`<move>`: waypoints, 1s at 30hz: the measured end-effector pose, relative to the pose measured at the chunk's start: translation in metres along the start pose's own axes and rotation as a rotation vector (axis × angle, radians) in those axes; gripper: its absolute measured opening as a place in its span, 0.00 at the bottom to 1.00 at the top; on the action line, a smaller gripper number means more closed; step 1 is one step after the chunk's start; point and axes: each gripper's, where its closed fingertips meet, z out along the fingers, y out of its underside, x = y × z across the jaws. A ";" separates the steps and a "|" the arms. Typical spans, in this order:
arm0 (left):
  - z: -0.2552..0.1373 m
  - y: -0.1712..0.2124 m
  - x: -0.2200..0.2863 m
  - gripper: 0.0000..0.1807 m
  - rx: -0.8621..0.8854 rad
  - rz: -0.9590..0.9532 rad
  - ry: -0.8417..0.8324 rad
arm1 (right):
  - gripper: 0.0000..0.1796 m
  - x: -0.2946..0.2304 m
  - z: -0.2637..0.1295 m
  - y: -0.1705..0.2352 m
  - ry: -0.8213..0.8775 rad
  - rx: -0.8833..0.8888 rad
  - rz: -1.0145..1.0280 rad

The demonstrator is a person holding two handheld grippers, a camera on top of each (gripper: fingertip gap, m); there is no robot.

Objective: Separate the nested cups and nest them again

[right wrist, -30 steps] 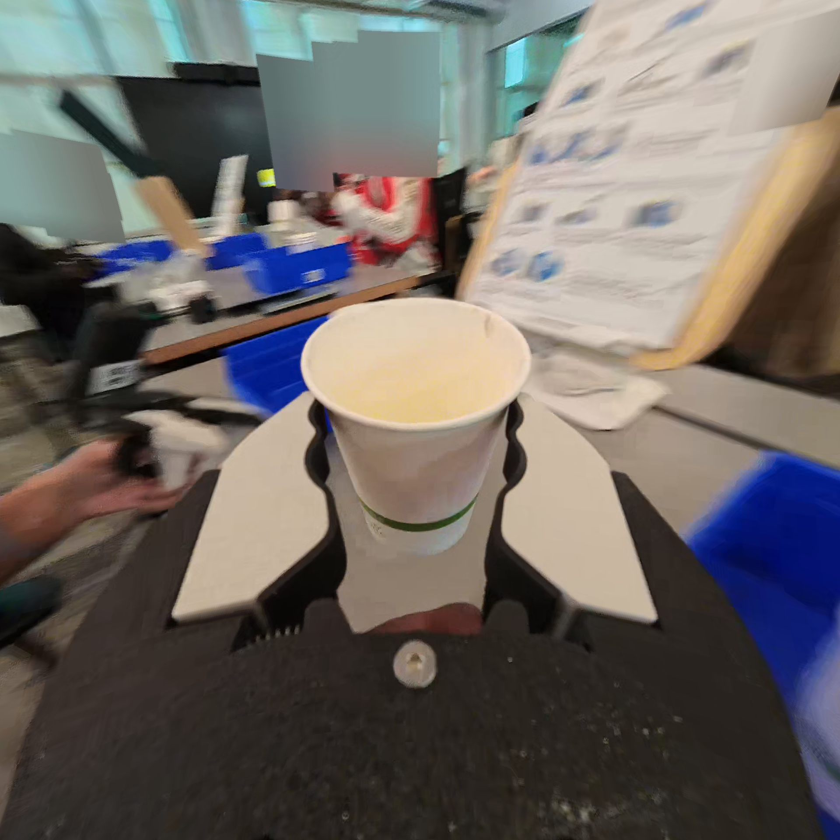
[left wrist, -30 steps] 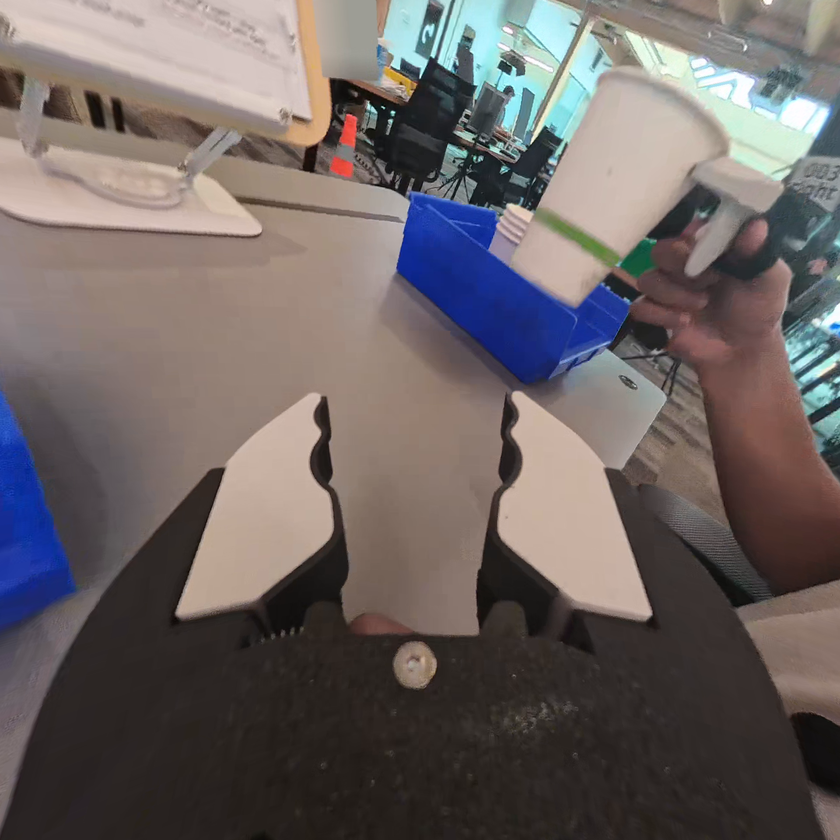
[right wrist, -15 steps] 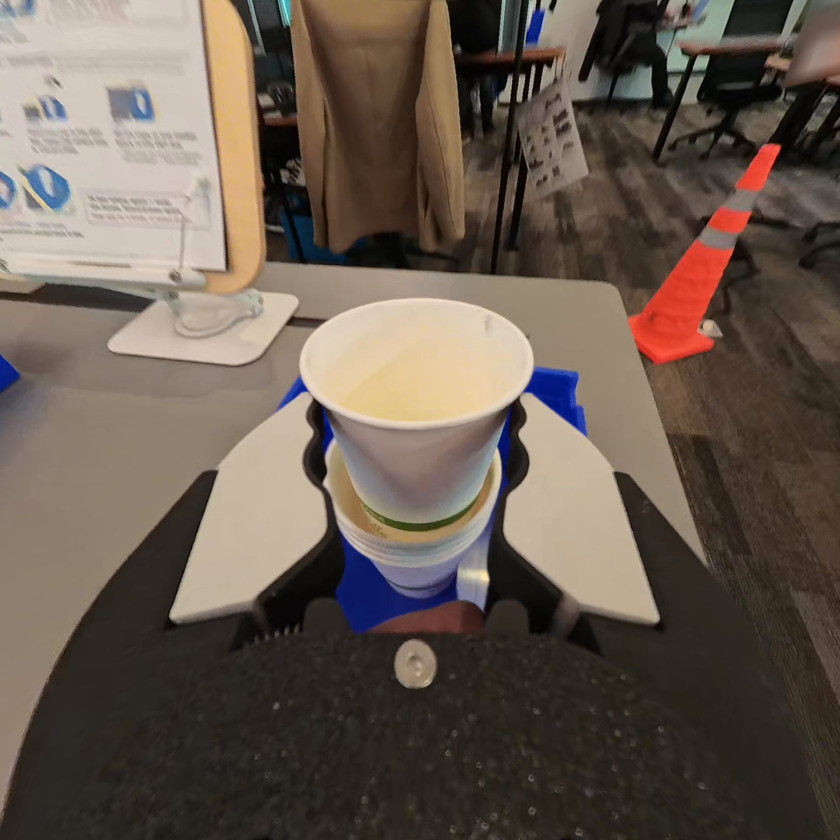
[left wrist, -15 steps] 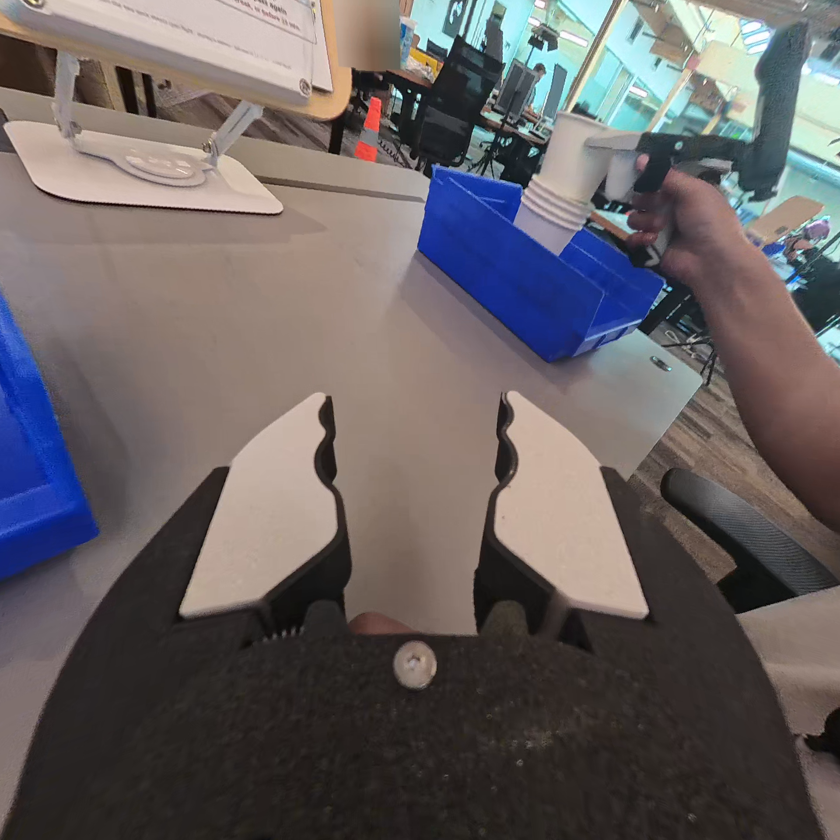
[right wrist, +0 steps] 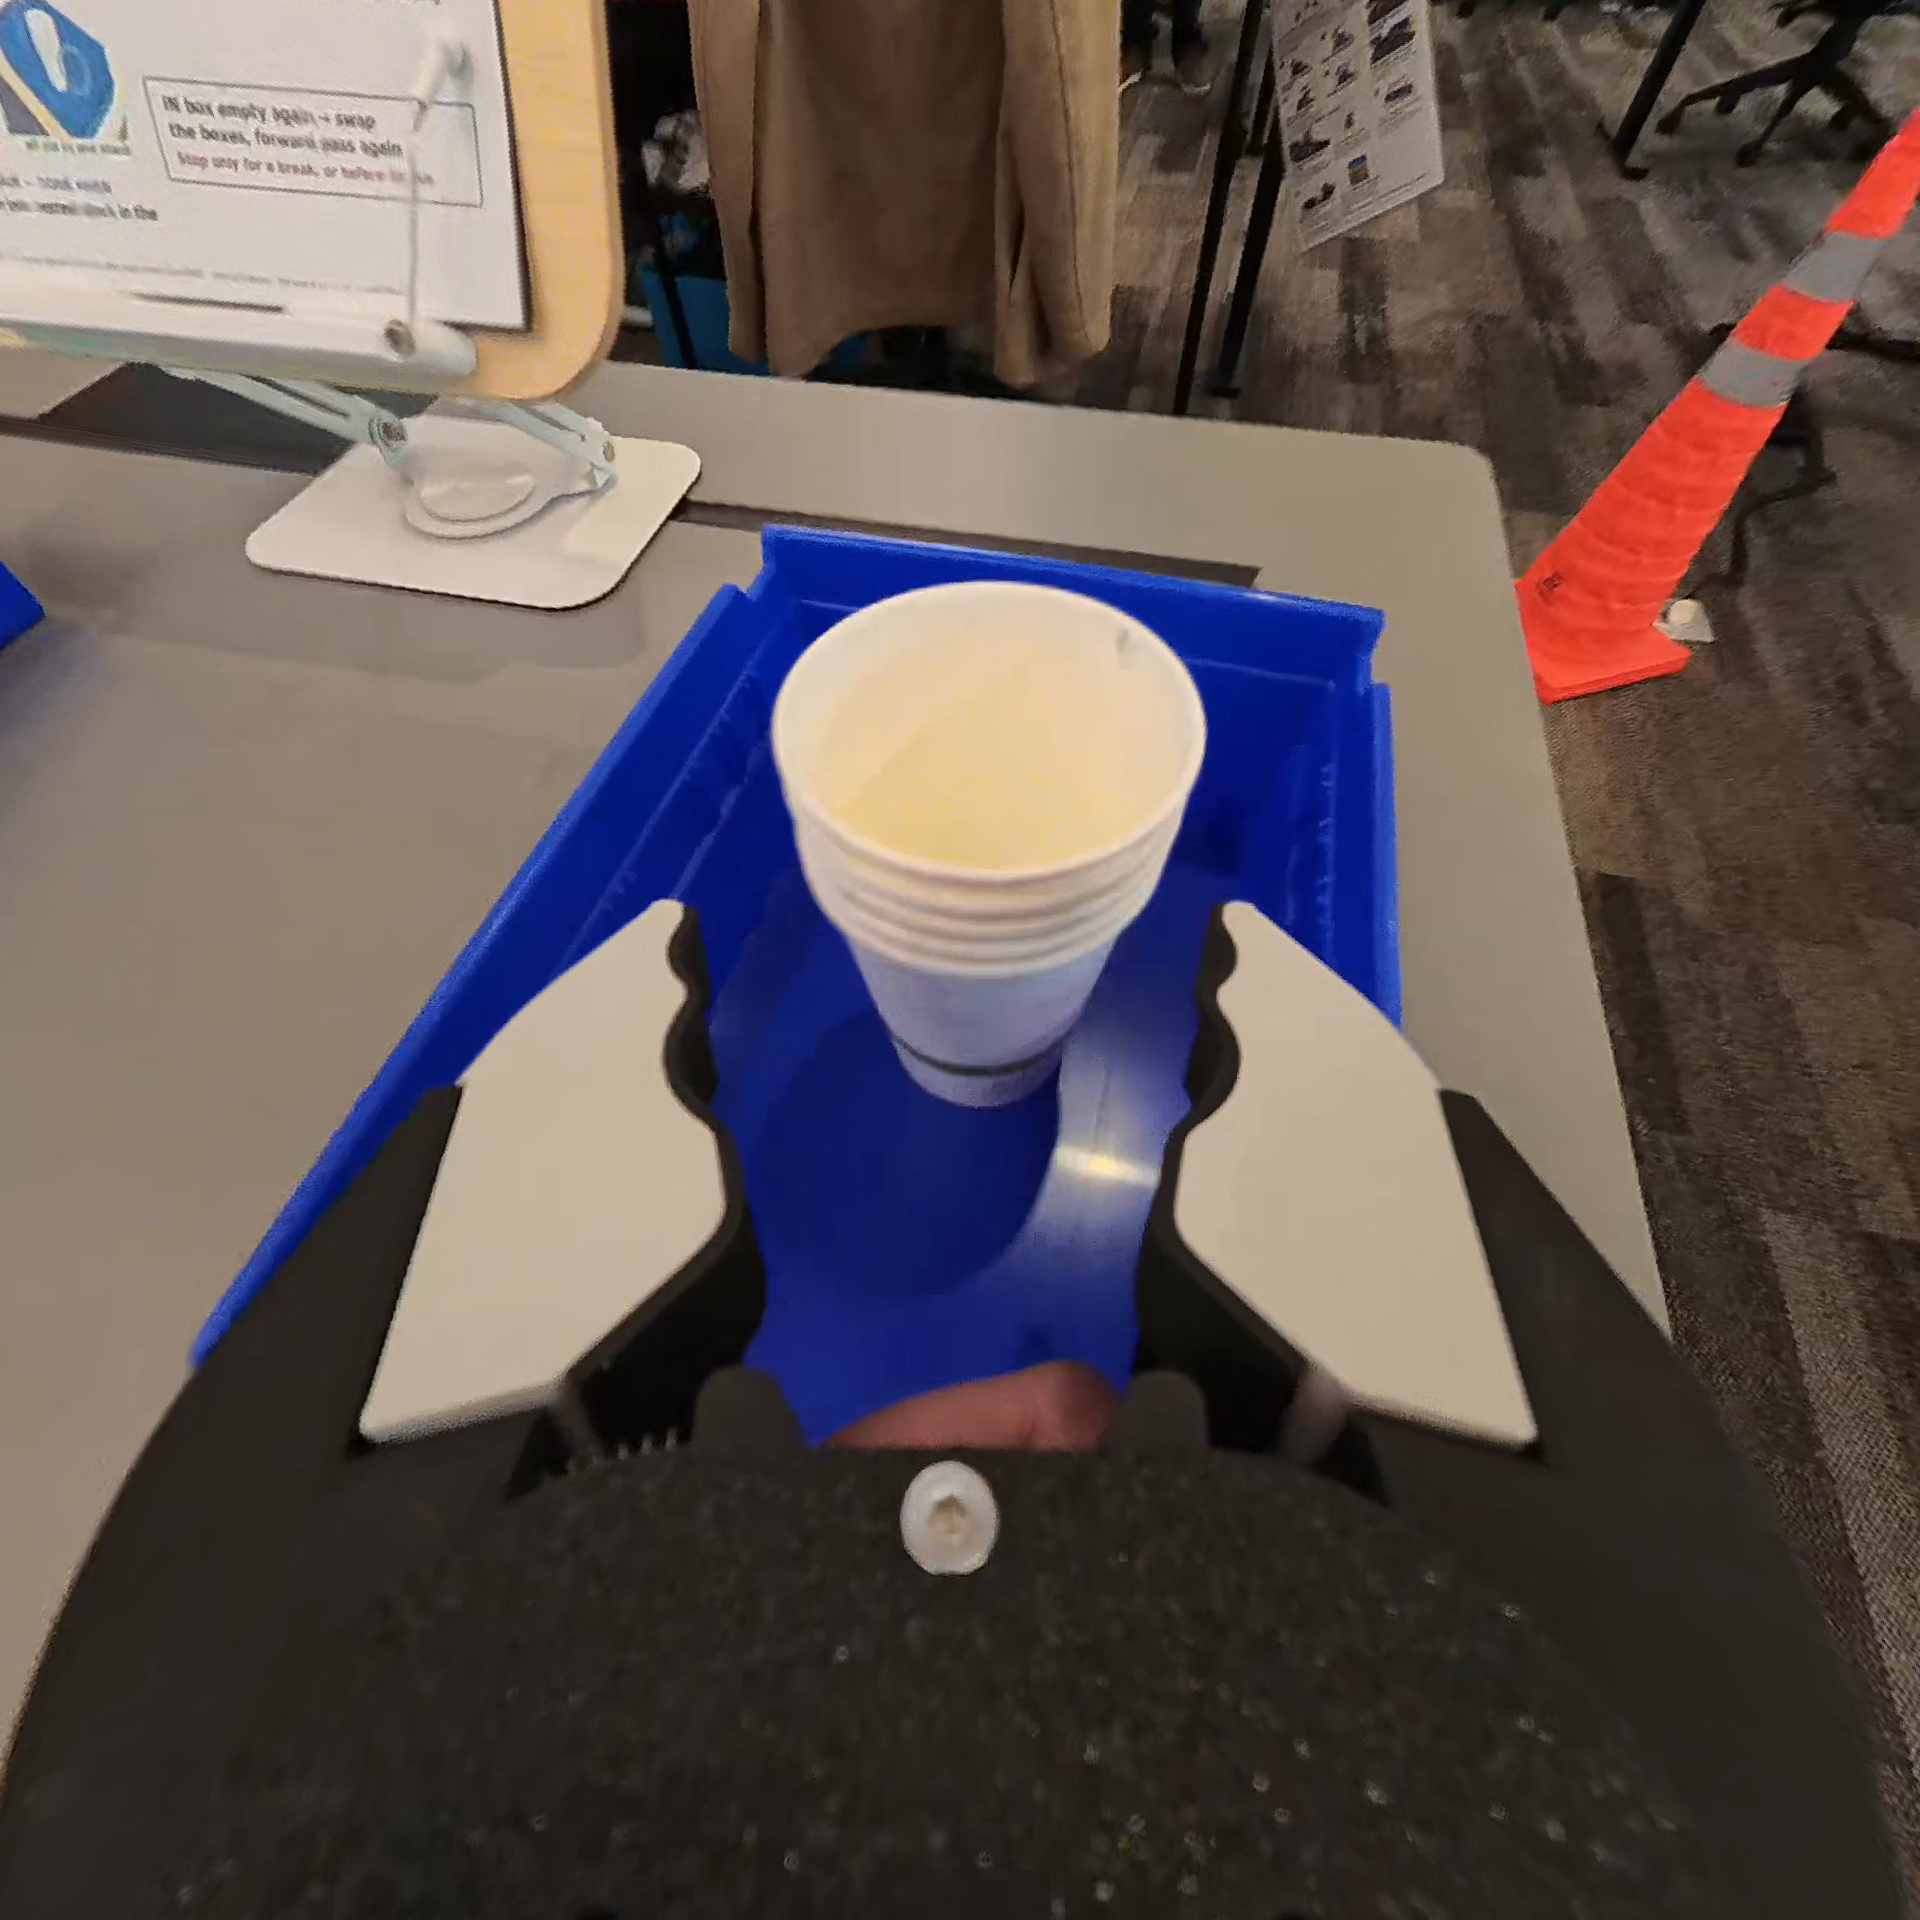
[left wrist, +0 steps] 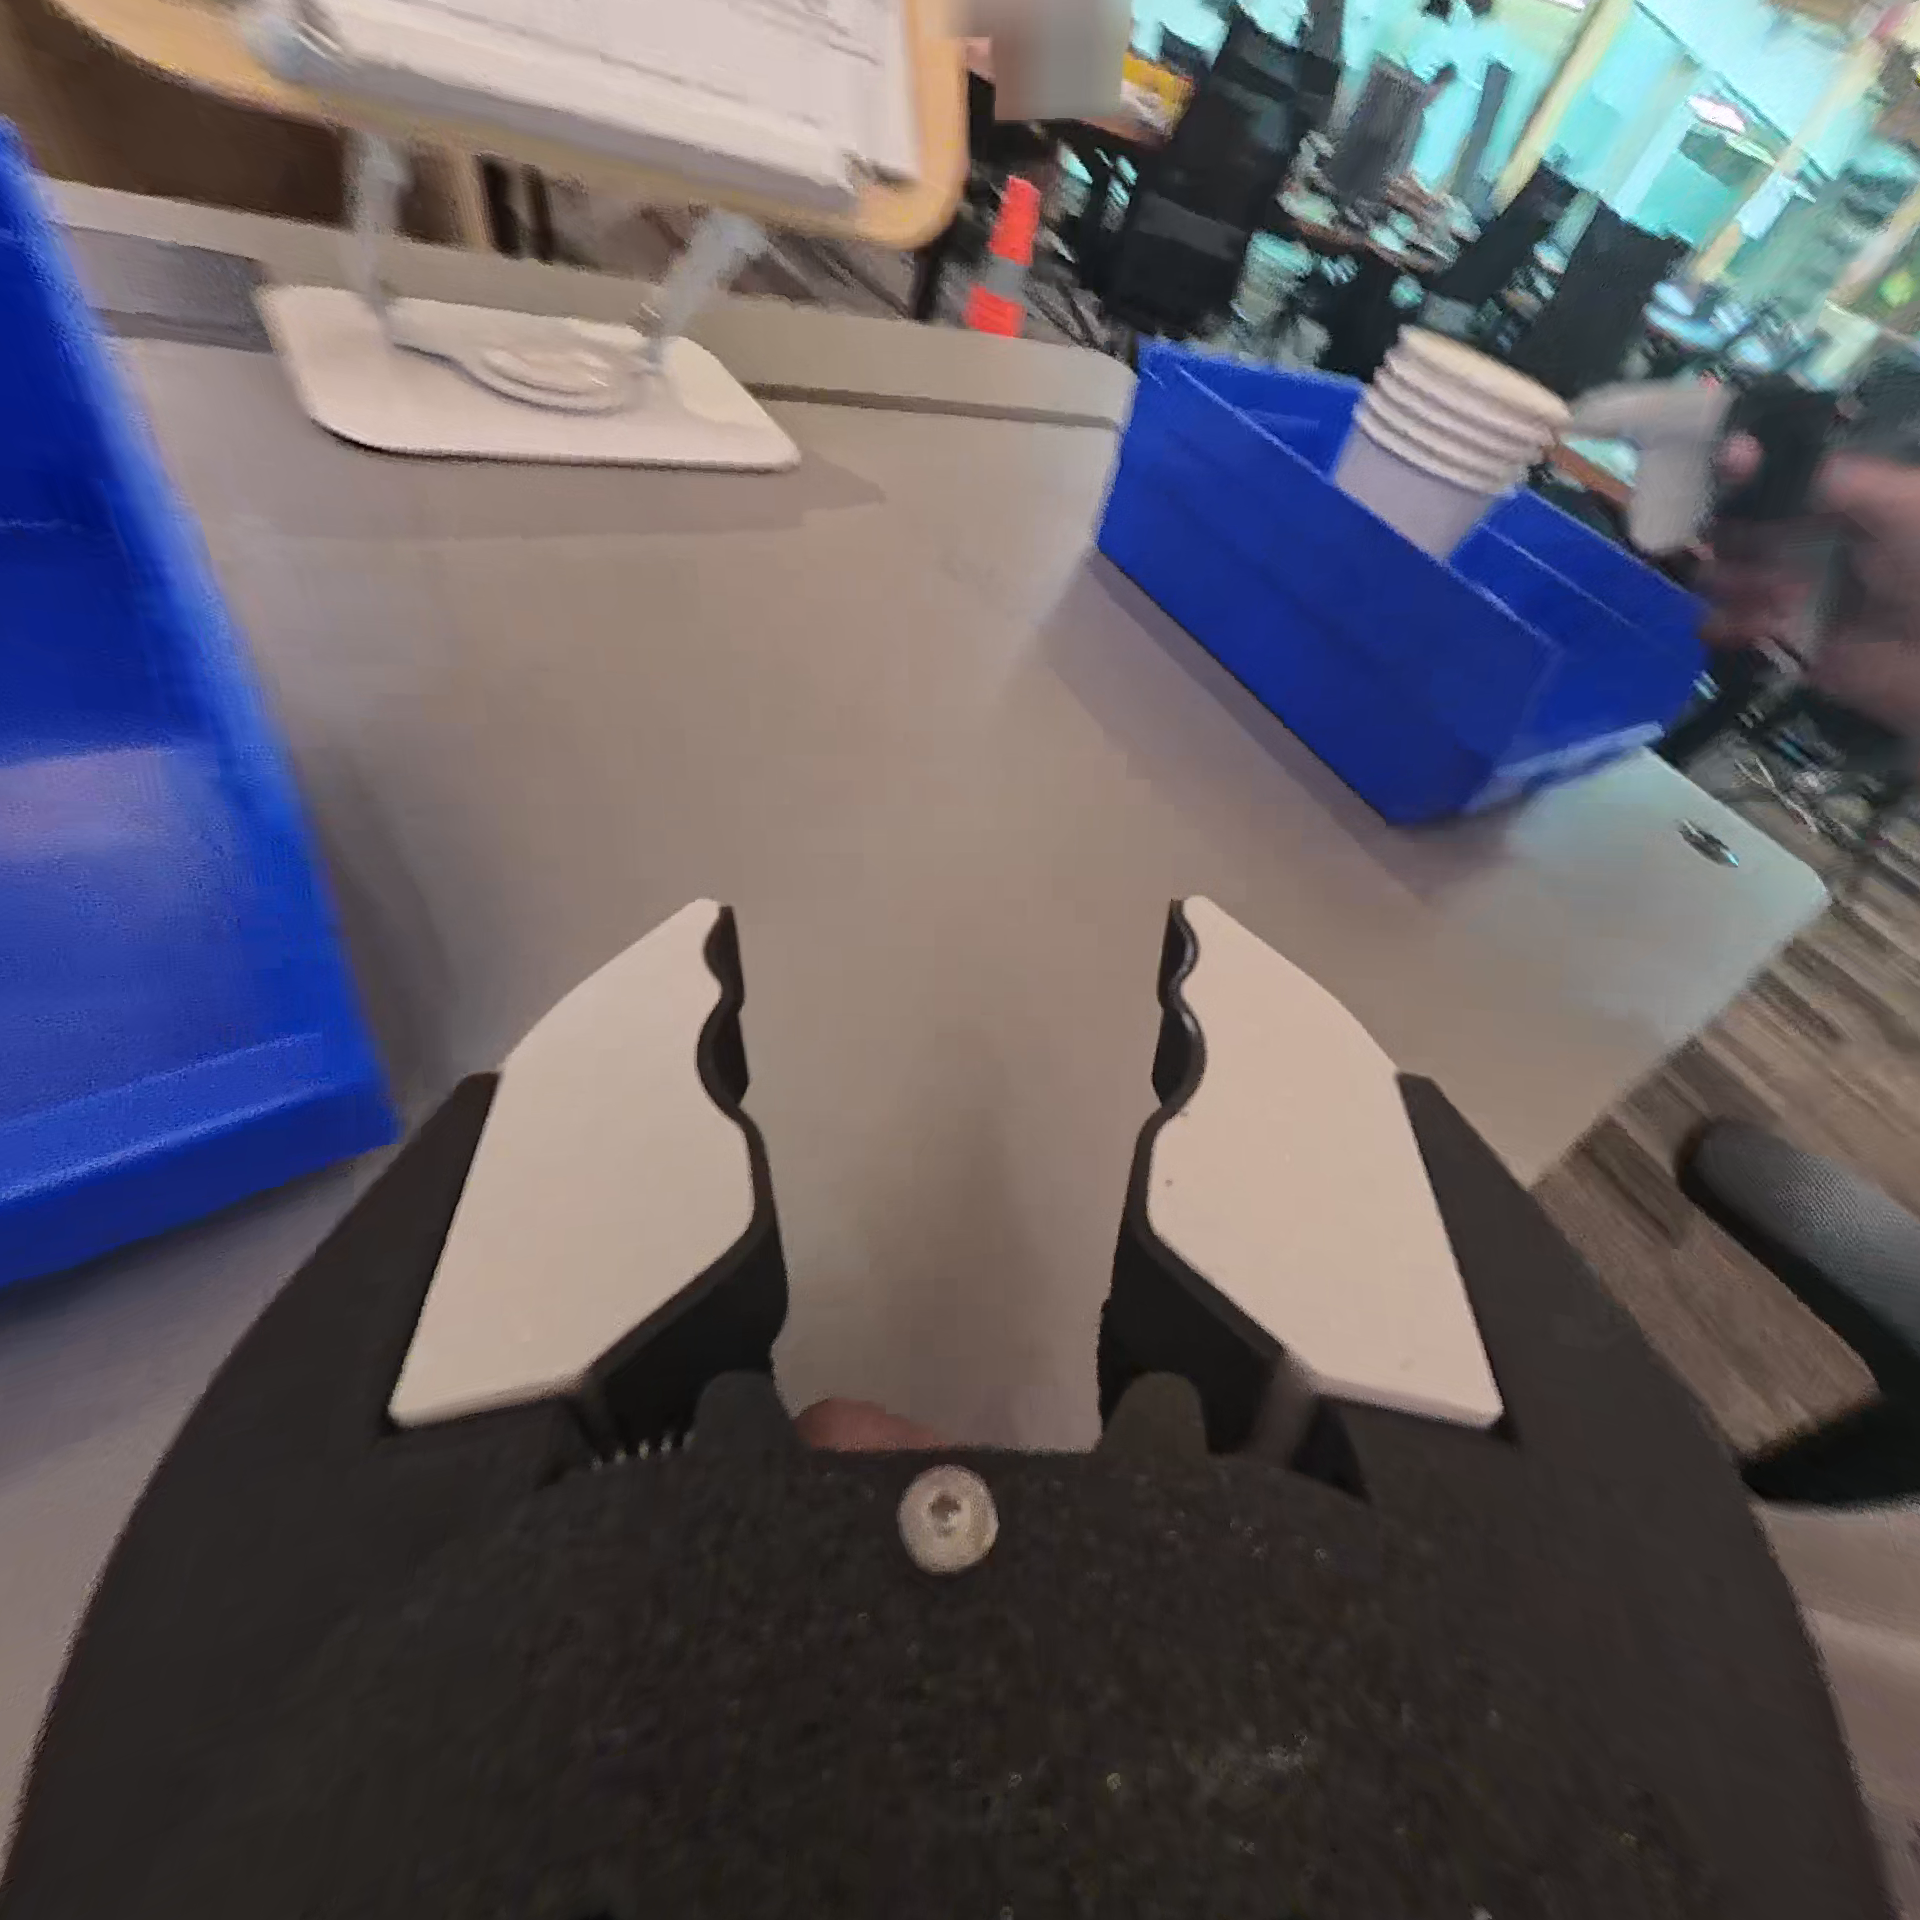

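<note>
Where the grey tabletop meets its right edge, a blue bin holds the upright stack of nested white cups; right gripper released, empty, hovering over the bin; left gripper released above bare tabletop; white document stand at far edge; orange cone on wood floor

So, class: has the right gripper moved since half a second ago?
Yes. The right gripper has opened and pulled back from the cup stack, which stands free in the blue bin.
</note>
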 end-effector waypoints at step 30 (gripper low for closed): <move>0.050 -0.085 -0.344 0.47 -0.173 -0.129 -0.911 | 0.40 -0.274 -0.068 0.071 -0.693 0.049 0.053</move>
